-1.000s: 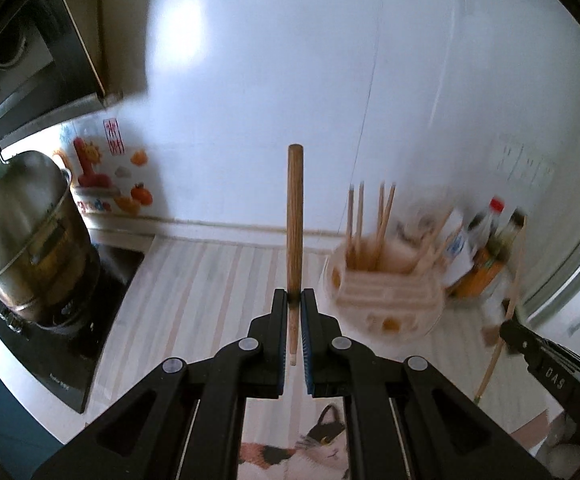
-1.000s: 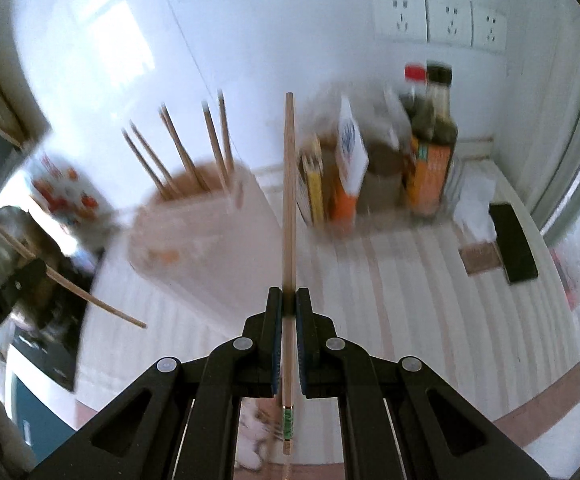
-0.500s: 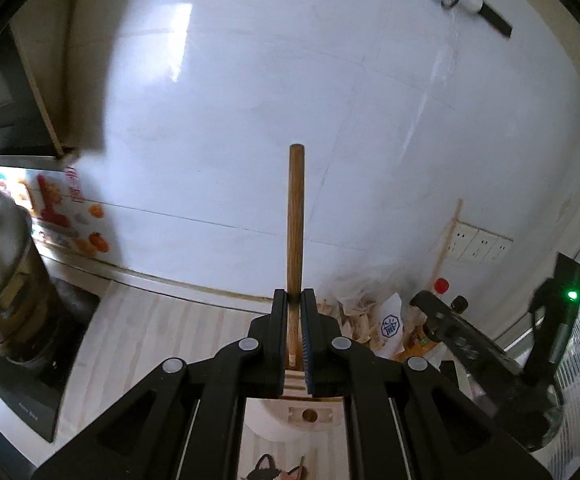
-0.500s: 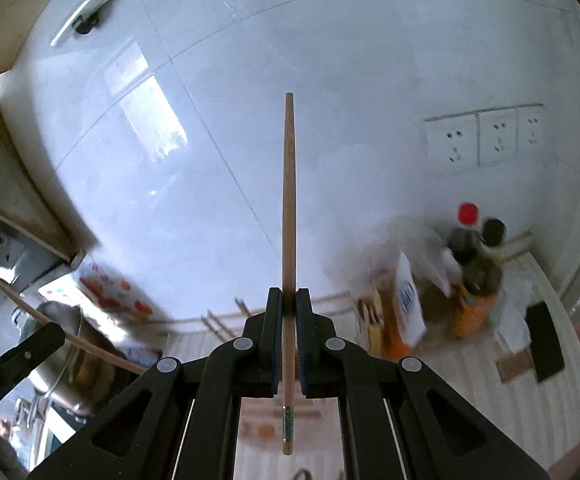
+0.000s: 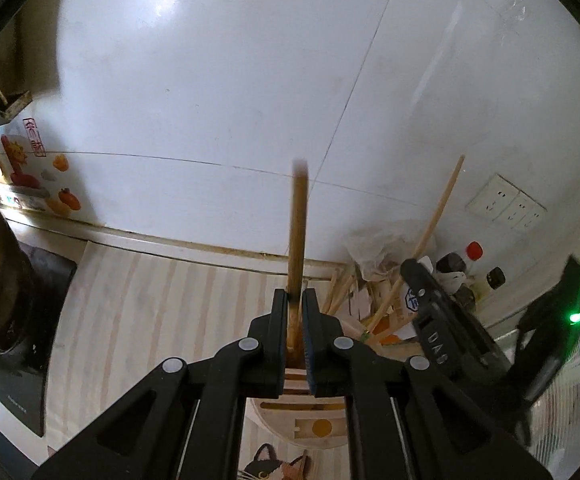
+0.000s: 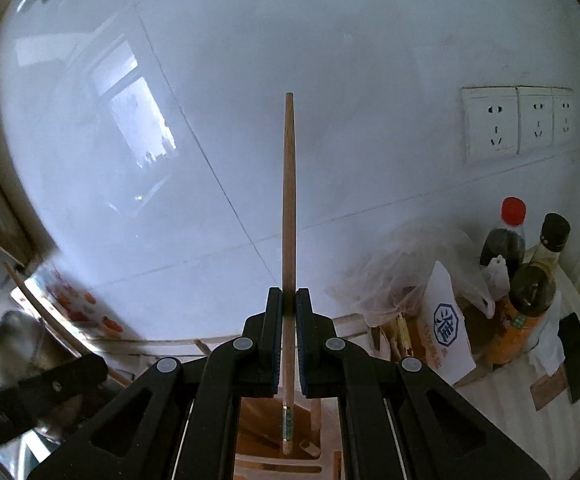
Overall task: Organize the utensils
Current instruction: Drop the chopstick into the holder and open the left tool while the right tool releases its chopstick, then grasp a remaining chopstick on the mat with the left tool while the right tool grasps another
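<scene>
Left wrist: we see left hand-held gripper (image 5: 297,320) clamped on thick wooden stick (image 5: 298,240) above holder (image 5: 310,426); right hand-held gripper (image 6: 289,320) pinches chopstick (image 6: 288,208).

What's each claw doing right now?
Left claw: closed on a thick wooden stick.
Right claw: closed on a thin chopstick.

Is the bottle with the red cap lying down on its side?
No, the red-capped bottle stands upright against the wall, next to a dark-capped bottle.
</scene>
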Demonstrator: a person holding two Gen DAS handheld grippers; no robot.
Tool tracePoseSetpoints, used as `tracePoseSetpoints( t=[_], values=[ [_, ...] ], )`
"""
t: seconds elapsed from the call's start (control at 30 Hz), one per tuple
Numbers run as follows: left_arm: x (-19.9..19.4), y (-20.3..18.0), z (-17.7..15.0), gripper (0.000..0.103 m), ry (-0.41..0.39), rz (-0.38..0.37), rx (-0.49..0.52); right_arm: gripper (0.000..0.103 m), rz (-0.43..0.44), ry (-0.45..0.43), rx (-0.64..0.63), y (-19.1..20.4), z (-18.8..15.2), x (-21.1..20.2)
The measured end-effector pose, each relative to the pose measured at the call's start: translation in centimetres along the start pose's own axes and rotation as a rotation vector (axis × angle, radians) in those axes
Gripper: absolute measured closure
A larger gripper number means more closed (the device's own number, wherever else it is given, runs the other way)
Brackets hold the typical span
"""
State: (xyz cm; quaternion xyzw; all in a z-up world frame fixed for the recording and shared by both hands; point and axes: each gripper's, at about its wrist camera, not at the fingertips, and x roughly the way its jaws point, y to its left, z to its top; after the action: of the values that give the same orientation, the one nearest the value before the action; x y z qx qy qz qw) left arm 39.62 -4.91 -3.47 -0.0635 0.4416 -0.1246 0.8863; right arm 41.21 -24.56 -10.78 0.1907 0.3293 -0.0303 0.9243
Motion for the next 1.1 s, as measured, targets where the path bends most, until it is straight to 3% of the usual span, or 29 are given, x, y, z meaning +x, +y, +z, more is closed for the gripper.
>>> tracePoseSetpoints(
  t=[0.07, 0.13, 0.2, 0.27, 0.37, 0.43, 0.63, 0.77, 0.93, 1.1],
  values=[
    [-1.0, -0.1, -0.2, 0.089, -0.015, 0.018, 0.009, 0.096, 0.021, 0.007, -0.014, -0.1, -0.5, 0.0],
    [-2.5, 0.2, -0.6, 0.074, -0.049, 0.053, 0.023, 0.095, 0.034, 0.056, -0.031, -0.1, -0.7, 0.1],
    [-3.7, 0.8, -1.2, 0.035, -0.08, 0.098, 0.025, 0.082, 0.035, 0.069, -0.038, -0.6, -0.6, -1.0],
    [-4.5, 1.6, -1.7, 0.032, -0.114, 0.136, 0.031, 0.059, 0.044, 0.069, -0.02, -1.4, -0.4, -2.5],
    [-4.9, 2.6, -2.9, 0.028, -0.108, 0.173, 0.026, 0.057, 0.039, 0.057, -0.004, -2.5, -0.4, -5.0],
    [-4.8, 3.3, -4.0, 0.004, -0.105, 0.191, 0.019, 0.054, 0.021, 0.062, 0.009, -3.3, -0.6, -6.4],
    [-2.8, 4.6, -7.7, 0.0, -0.05, 0.26, 0.045, 0.041, -0.045, 0.095, 0.023, -4.8, -3.5, -9.7],
    [-0.1, 5.8, -11.3, 0.0, 0.03, 0.297, 0.062, 0.018, -0.065, 0.13, 0.029, -5.7, -6.4, -10.4],
    [3.8, 7.7, -16.7, 0.0, 0.163, 0.362, 0.068, 0.016, -0.11, 0.24, 0.027, -6.5, -10.8, -9.5],
    [7.6, 9.0, -21.5, 0.0, 0.317, 0.387, 0.072, 0.017, -0.12, 0.478, 0.059, -7.8, -17.3, -6.4]
  ],
)
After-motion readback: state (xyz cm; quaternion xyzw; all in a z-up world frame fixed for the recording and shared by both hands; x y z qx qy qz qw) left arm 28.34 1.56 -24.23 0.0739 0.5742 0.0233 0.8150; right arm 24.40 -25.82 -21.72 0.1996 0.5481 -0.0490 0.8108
